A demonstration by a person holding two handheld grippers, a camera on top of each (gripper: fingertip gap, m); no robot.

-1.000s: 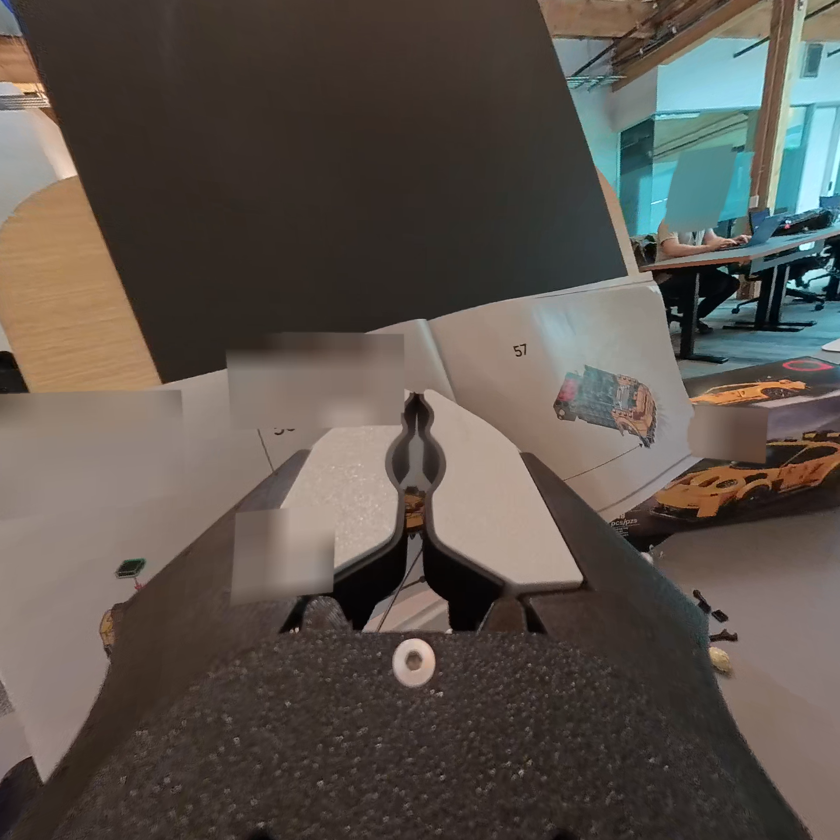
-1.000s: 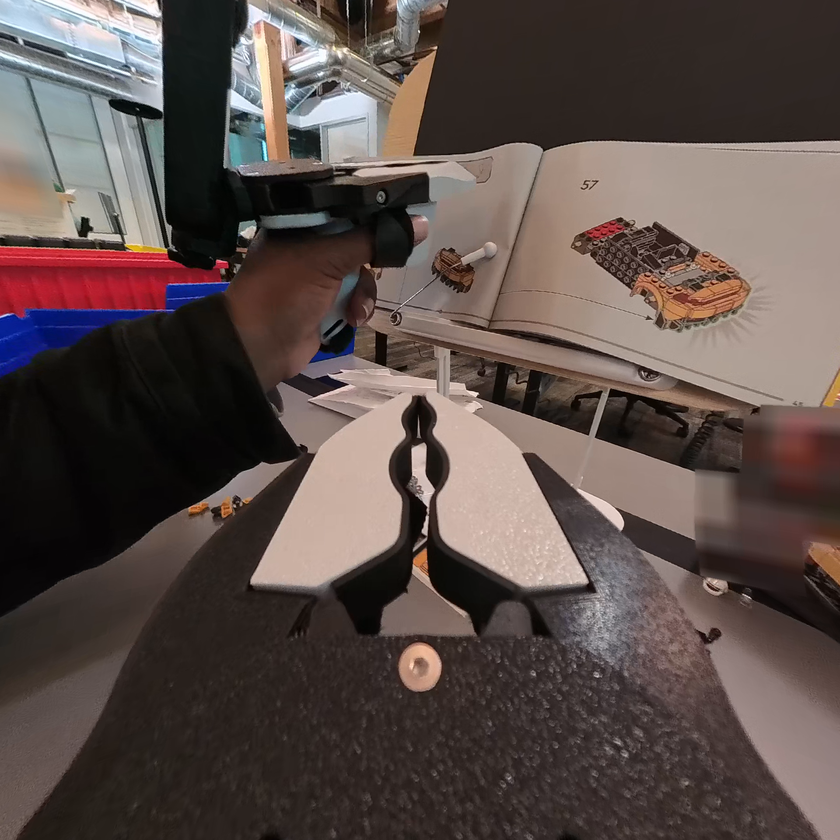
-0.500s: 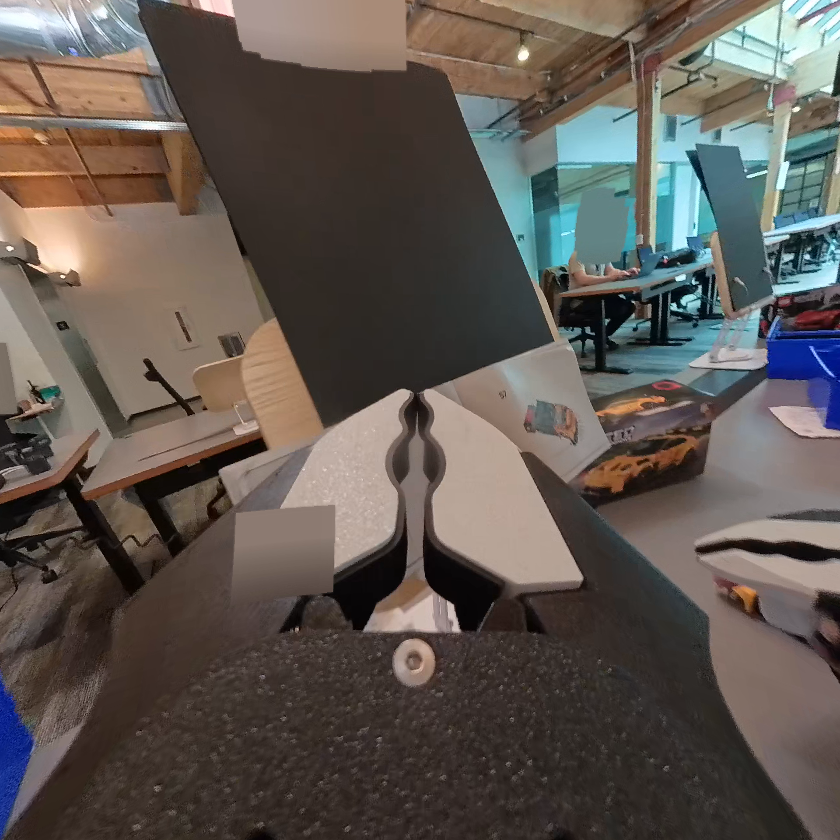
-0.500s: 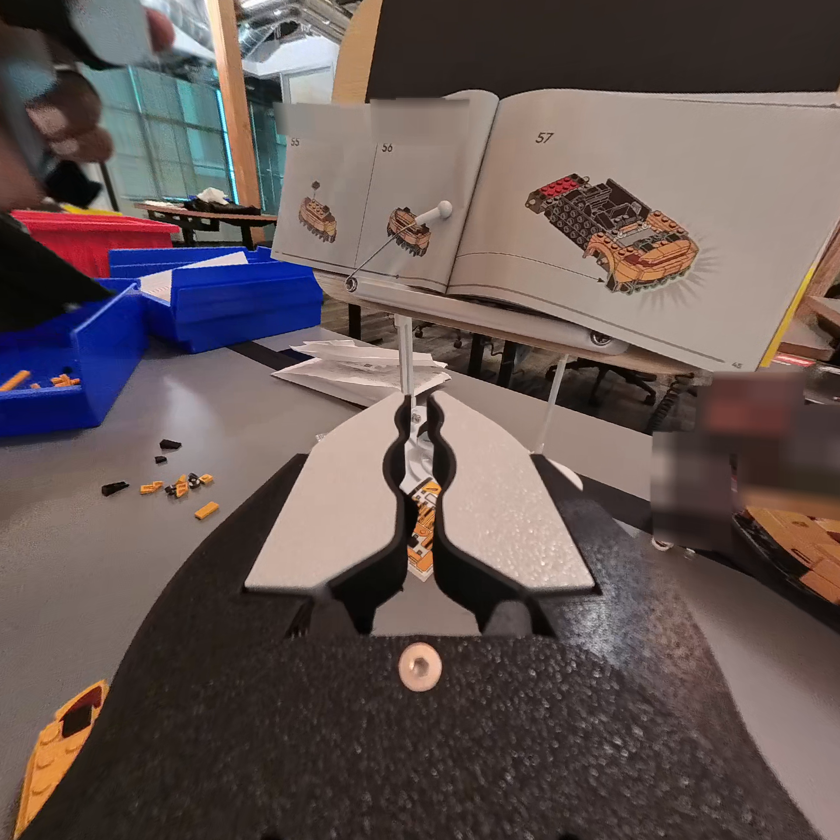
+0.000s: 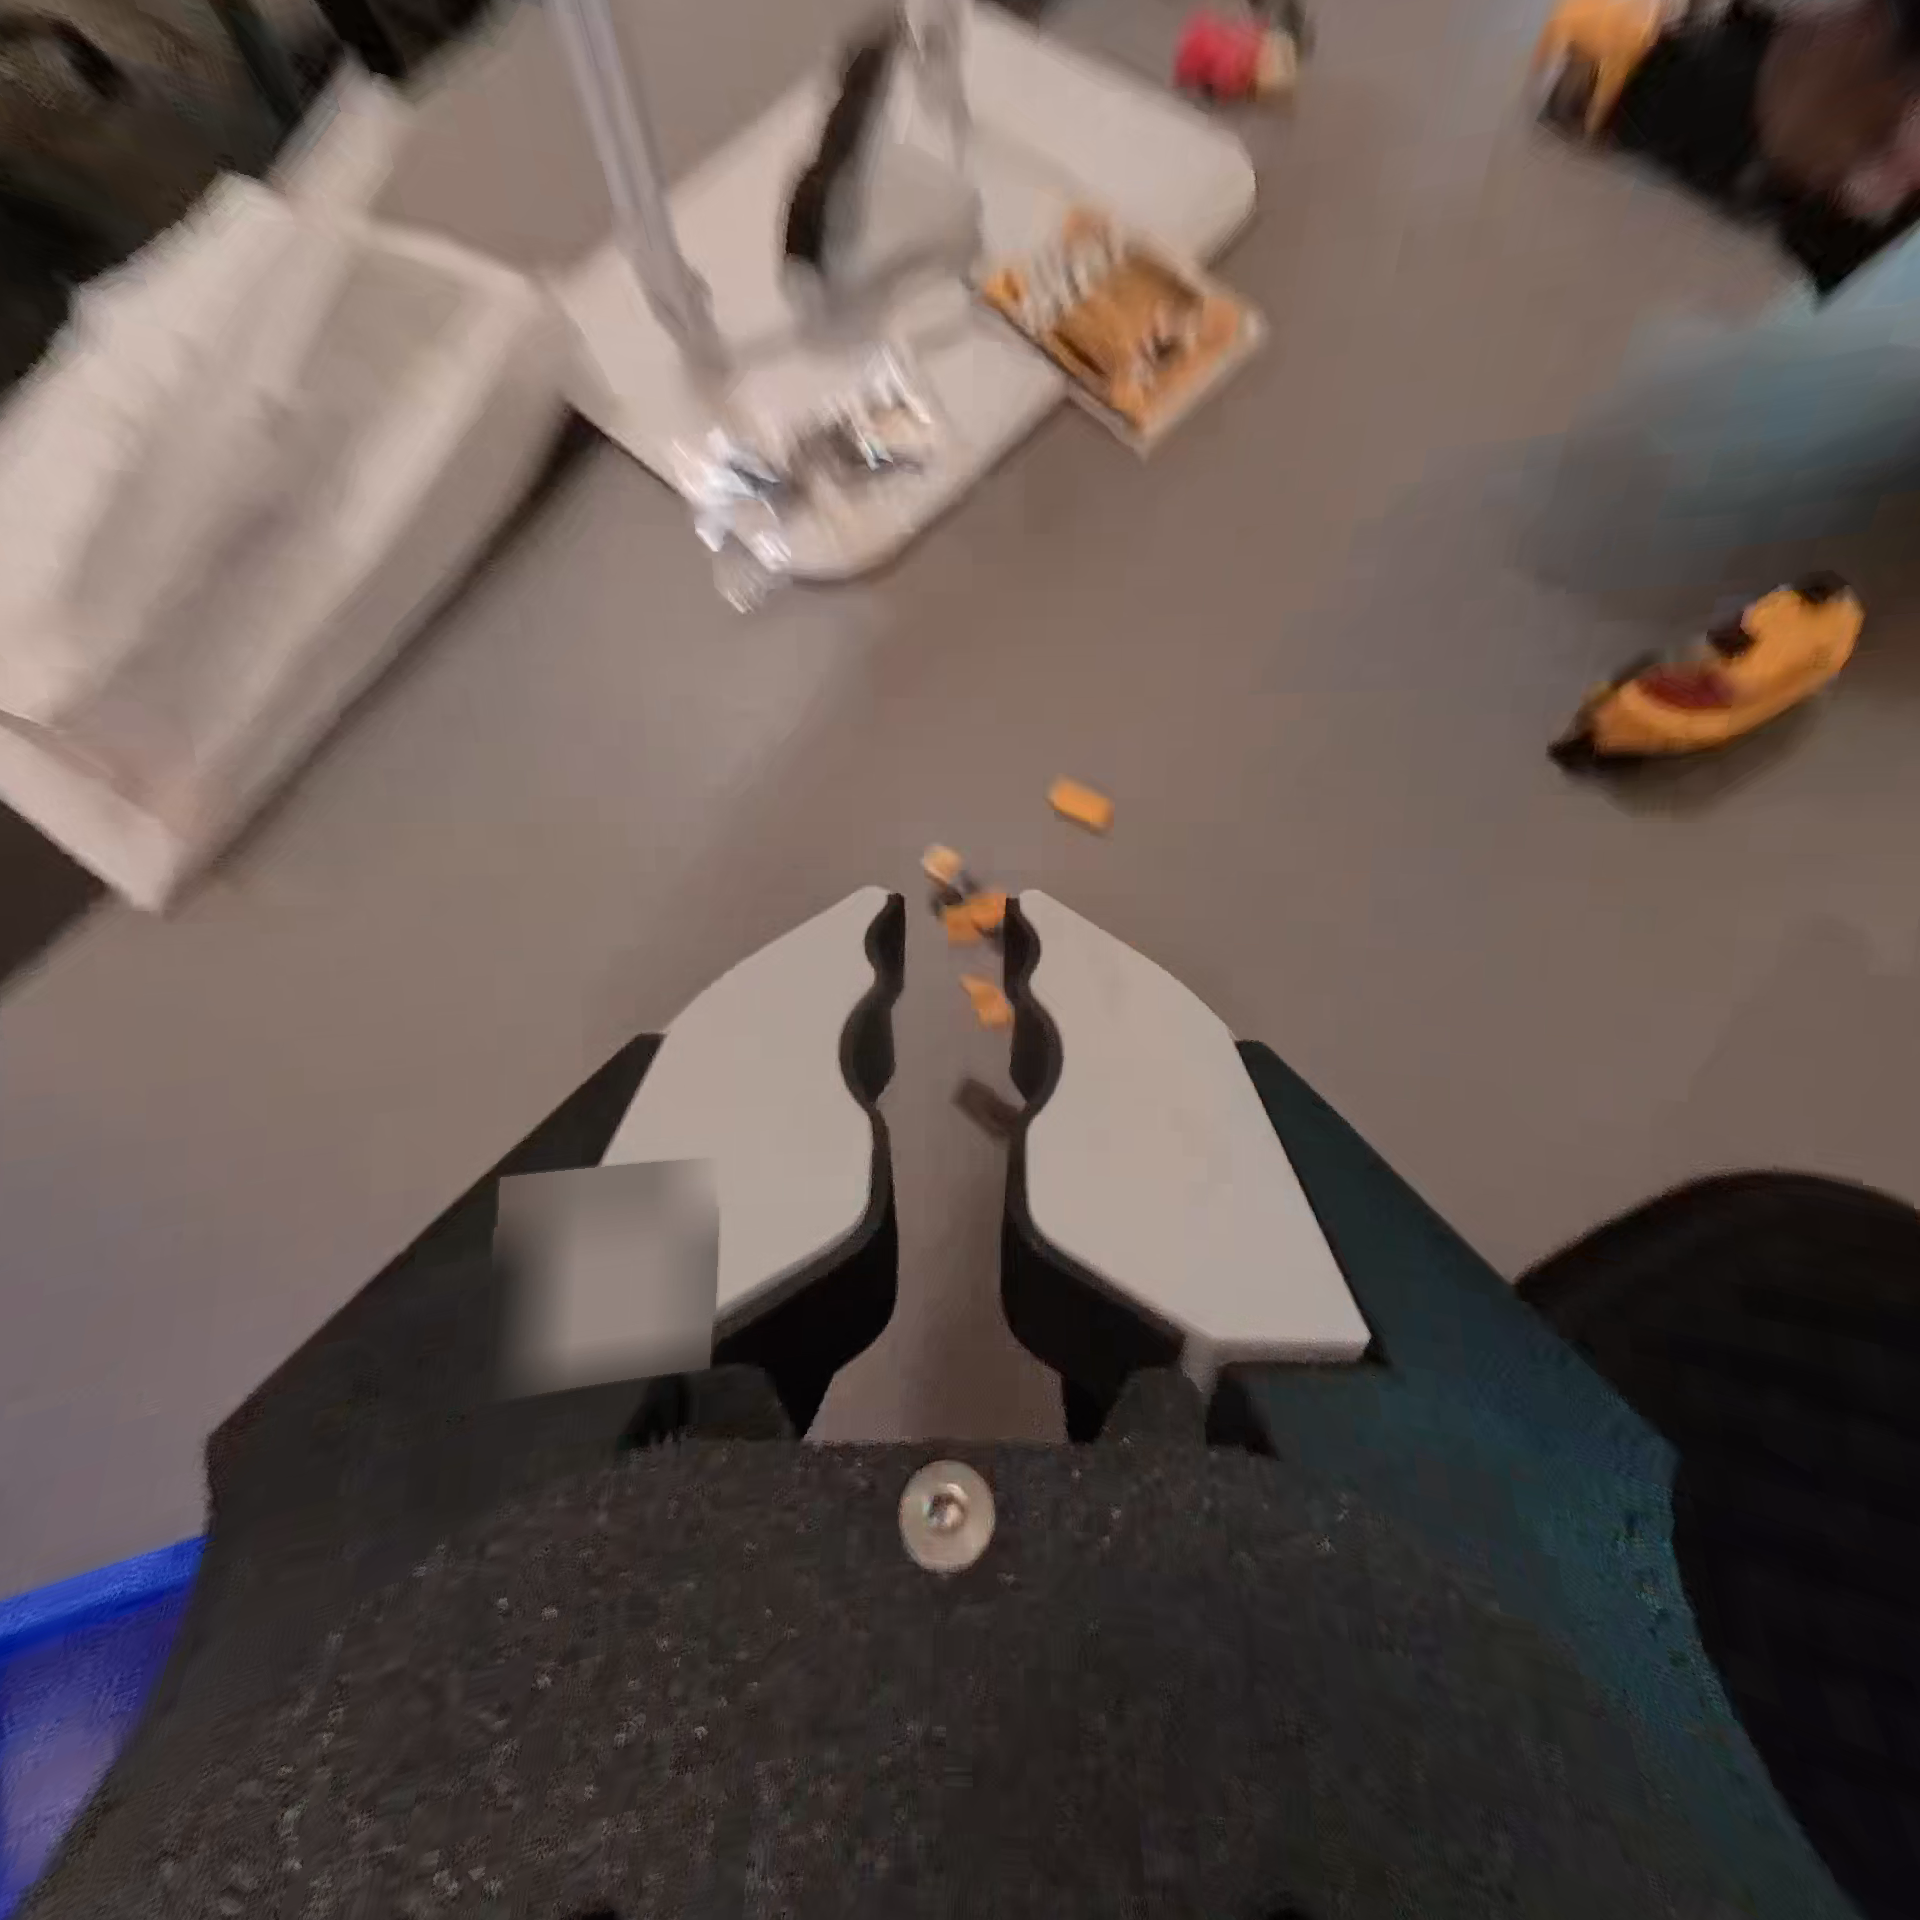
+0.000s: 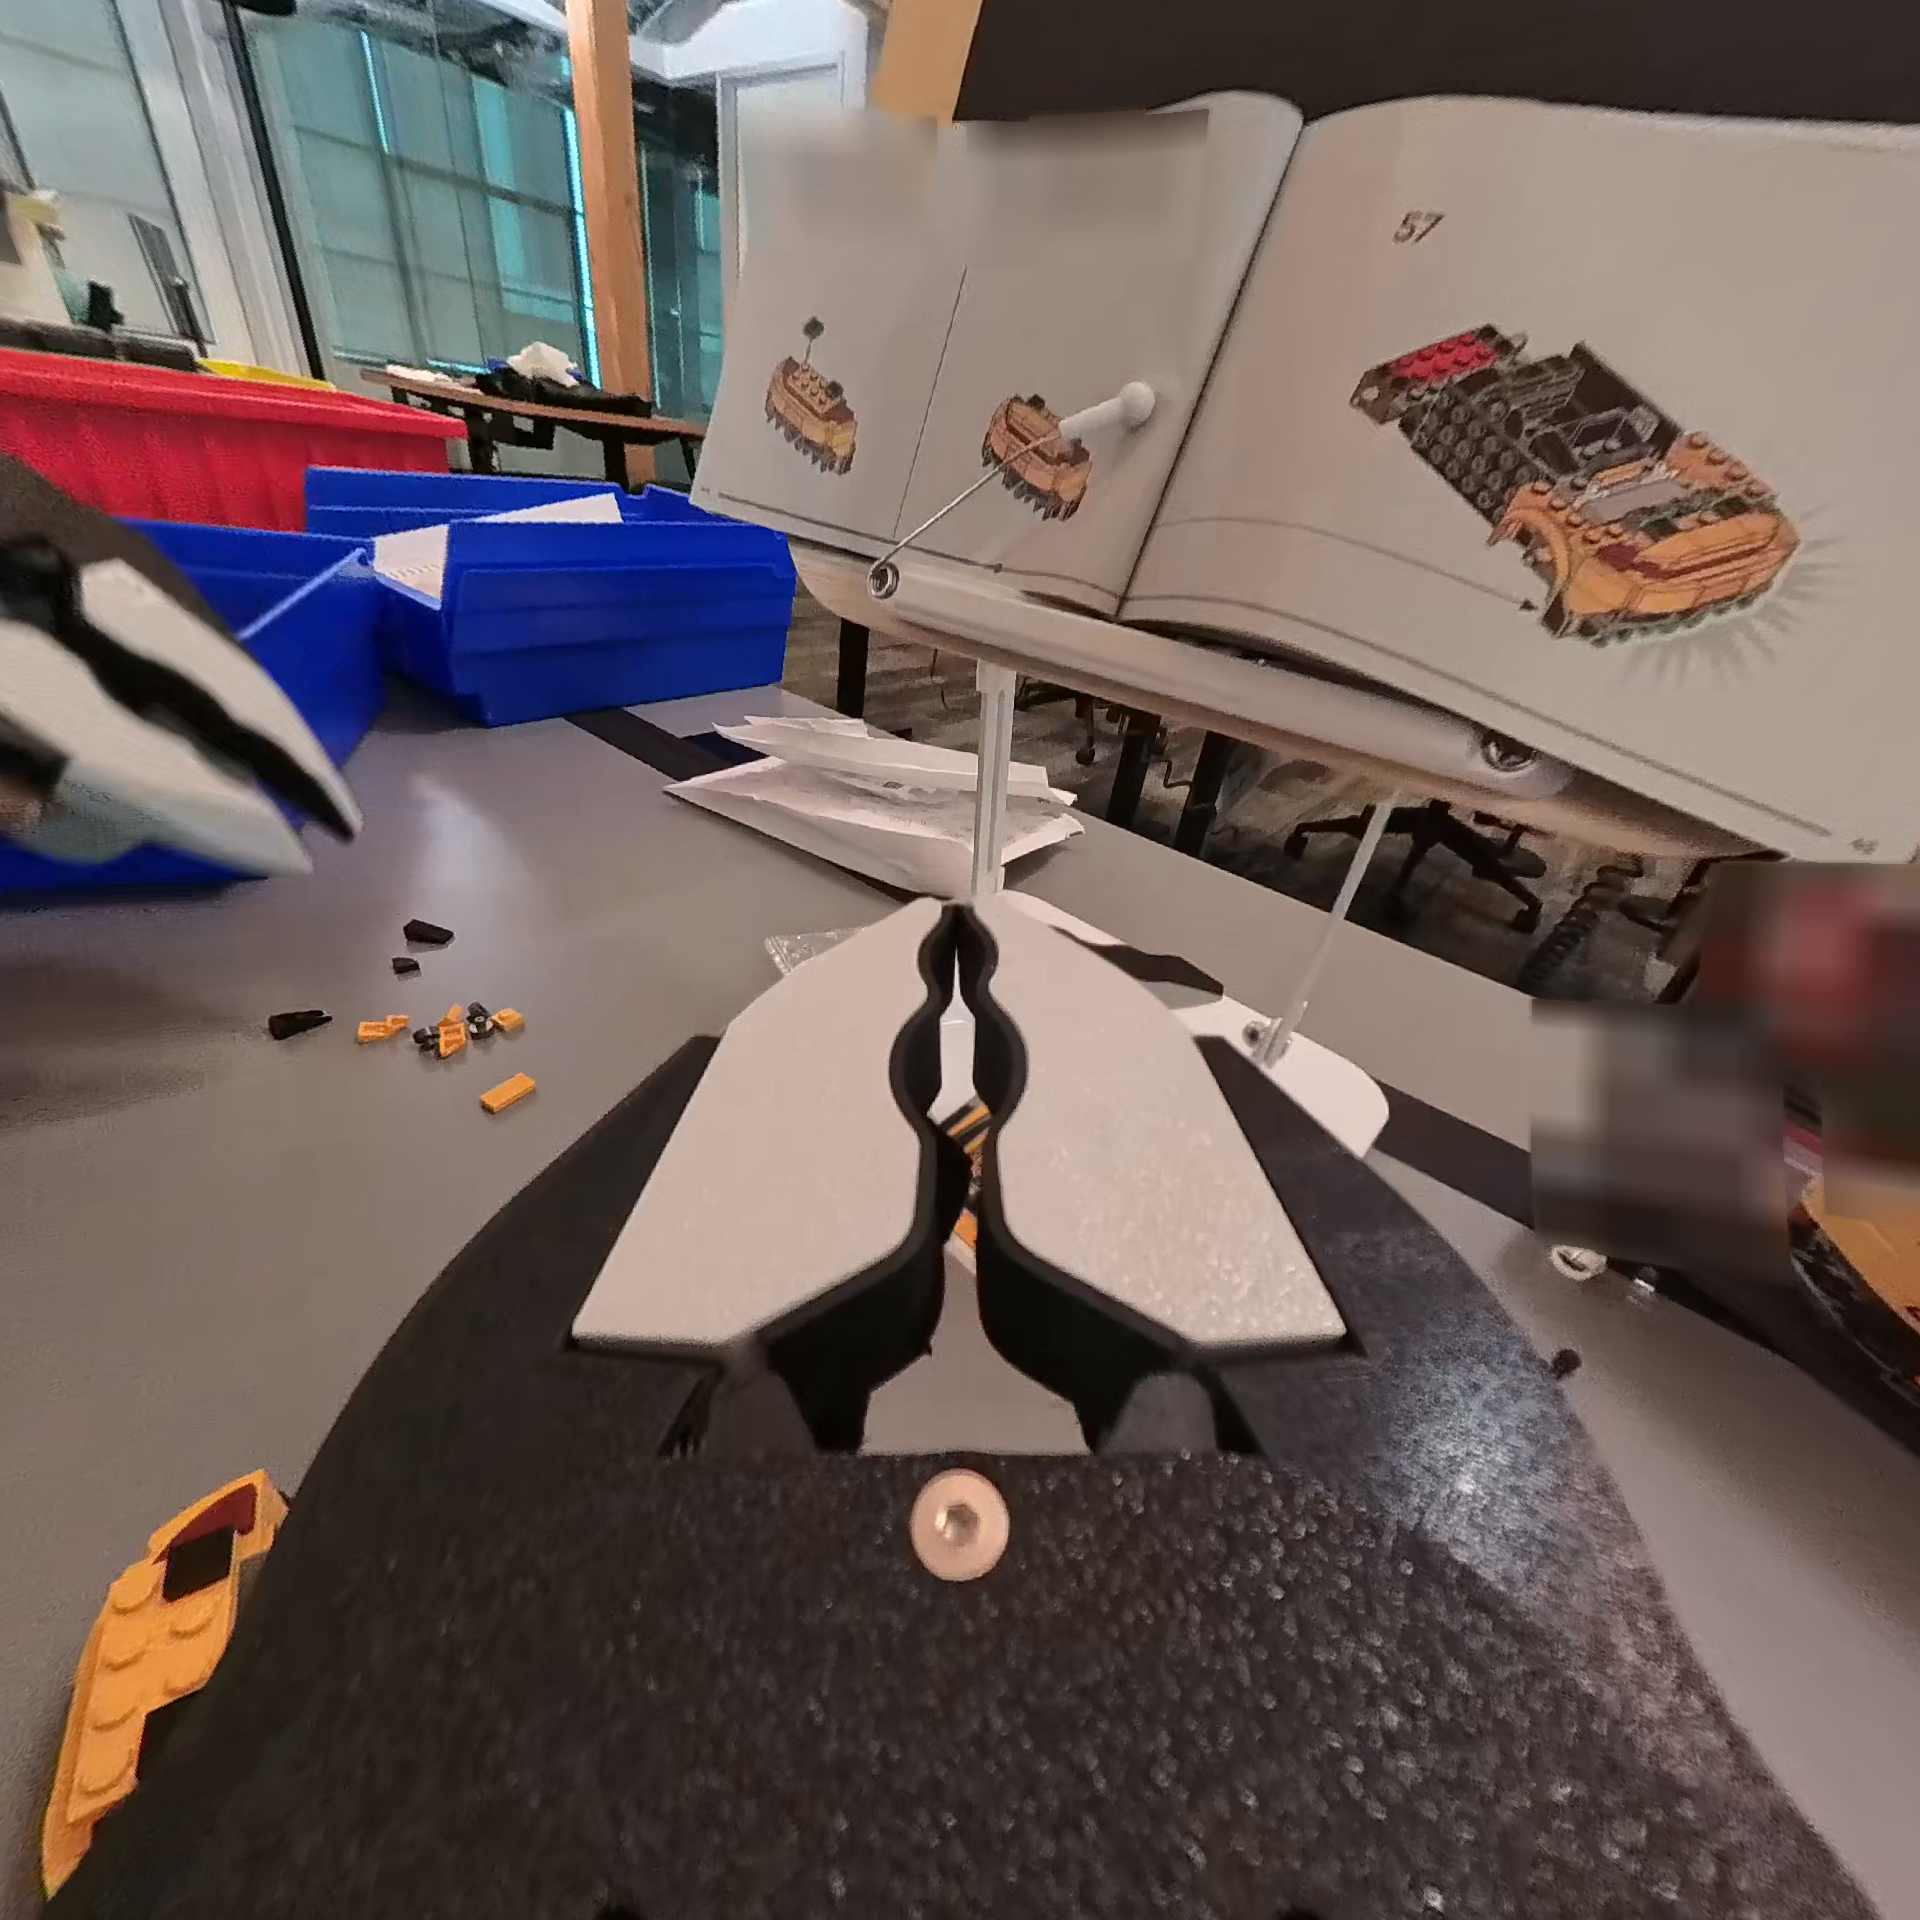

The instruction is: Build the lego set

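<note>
- Swinging down from the instruction book (image 6: 1455,395) toward the table (image 5: 1299,727), the left gripper (image 5: 953,904) was found aimed at the loose pieces, where half a second before it had been pointed across the room; its fingers had been parted from closed to a narrow gap, with nothing held.
- This shift was judged to mark the end of reading the step and the start of picking a piece for the build.
- The right gripper (image 6: 954,914) was kept low over the table facing the book, its fingers pressed together; whether anything was pinched could not be told.
- The orange car section (image 5: 1725,675) was seen lying well apart to the right of the left gripper, alone on bare table.
- Open room was judged widest between that section and the small pieces; the white stand base (image 5: 914,312) and the folded paper (image 5: 208,499) closed off the far side, and a blue bin (image 5: 94,1662) the near left corner.
- The small orange pieces (image 5: 977,914) were seen scattered just beyond and between the left fingertips, a dark piece (image 5: 985,1103) lying nearer; being so close together, neighbours were judged likely to be nudged.
</note>
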